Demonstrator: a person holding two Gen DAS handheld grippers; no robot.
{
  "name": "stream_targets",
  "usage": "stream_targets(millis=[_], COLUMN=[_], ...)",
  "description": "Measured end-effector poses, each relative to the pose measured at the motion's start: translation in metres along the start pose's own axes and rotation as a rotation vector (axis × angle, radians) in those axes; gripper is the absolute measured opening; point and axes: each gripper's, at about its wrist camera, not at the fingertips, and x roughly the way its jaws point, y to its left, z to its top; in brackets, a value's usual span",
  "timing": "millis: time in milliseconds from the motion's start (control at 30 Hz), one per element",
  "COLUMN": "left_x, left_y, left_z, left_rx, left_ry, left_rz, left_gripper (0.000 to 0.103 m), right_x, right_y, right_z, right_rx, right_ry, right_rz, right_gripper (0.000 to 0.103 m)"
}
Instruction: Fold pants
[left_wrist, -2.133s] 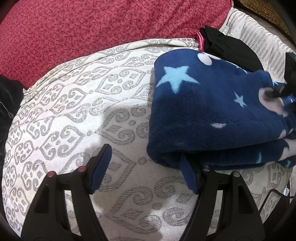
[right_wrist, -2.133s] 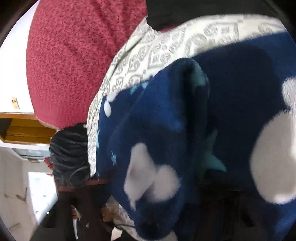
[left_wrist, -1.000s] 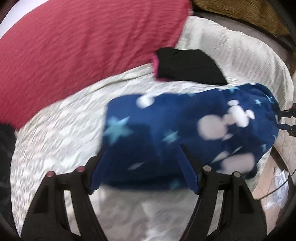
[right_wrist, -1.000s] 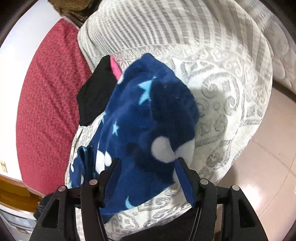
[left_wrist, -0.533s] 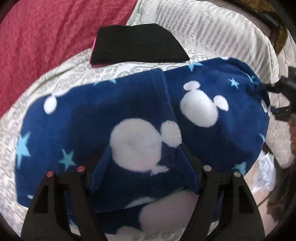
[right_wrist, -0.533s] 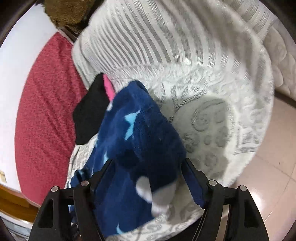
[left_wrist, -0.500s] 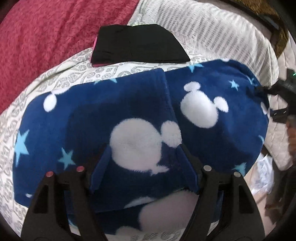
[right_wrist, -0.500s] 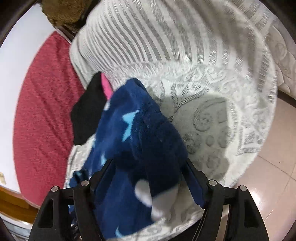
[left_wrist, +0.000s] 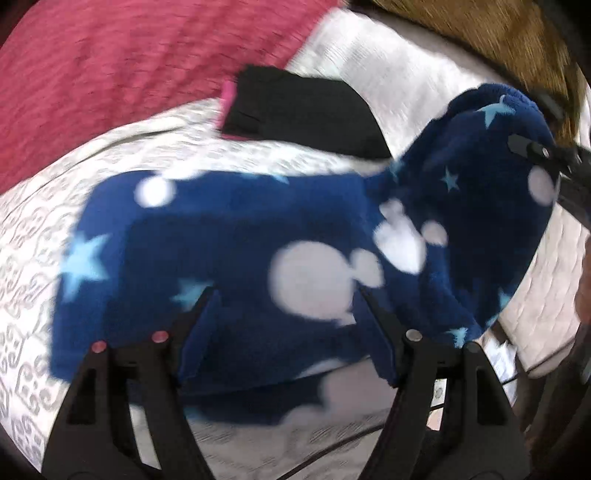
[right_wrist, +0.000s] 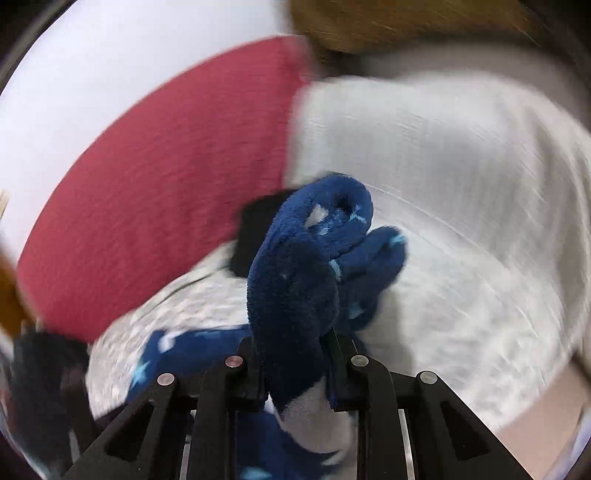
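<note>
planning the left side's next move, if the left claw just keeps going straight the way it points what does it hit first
Most likely the blue fleece pants: the open left claw points at the fleece, which fills the space ahead of its fingers. Depth is blurred, so how near is unclear.

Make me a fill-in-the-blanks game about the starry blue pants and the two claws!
1. The right claw is ____ on a bunched end of the blue pants.
2. The left claw has its fingers spread ____ over the pants.
3. Behind the pants lies a folded ____ garment with a pink edge.
4. The blanket at the back is ____.

Missing words: shut; open; black; red
</note>
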Motion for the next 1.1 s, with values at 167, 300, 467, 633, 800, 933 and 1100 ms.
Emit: stream_targets(millis=[167, 300, 467, 633, 800, 933, 1100], left_x=[-0.042, -0.056, -0.052, -0.039, -0.037, -0.038, -0.020], left_y=[0.076, 0.131, 0.135, 0.113, 0.104, 0.109, 0.096], left_z=[-0.016, -0.037, -0.045, -0.037, -0.029, -0.029, -0.019], left_rx=[-0.163, -0.309, -0.317, -0.271, -0.264, -0.327, -0.322], left_ry=[-0.067, -0.057, -0.043, -0.027, -0.021, -0.006, 0.056], left_rz=[0.081, 0.102, 0.024, -0.069, -0.163, -0.275, -0.317], left_gripper=[0.074, 0.074, 0.074, 0.081, 0.081, 0.082, 0.083], right_x=[0.030, 0.089, 0.098, 0.074, 0.064, 0.080, 0.096], right_y=[0.122, 0.163, 0.161, 0.133, 0.091, 0.075, 0.092], right_z=[-0.032, -0.081, -0.100, -0.082, -0.068, -0.075, -0.087], right_rx=[-0.300, -0.375, -0.374, -0.158, -0.005, 0.063, -0.005], right_ry=[0.106, 0.384, 0.454, 0.444, 0.364, 0.402, 0.426], right_rz=[0.193, 0.256, 0.267, 0.423, 0.348, 0.289, 0.238], right_gripper=[0.022, 0.029, 0.048, 0.077, 0.077, 0.077, 0.078])
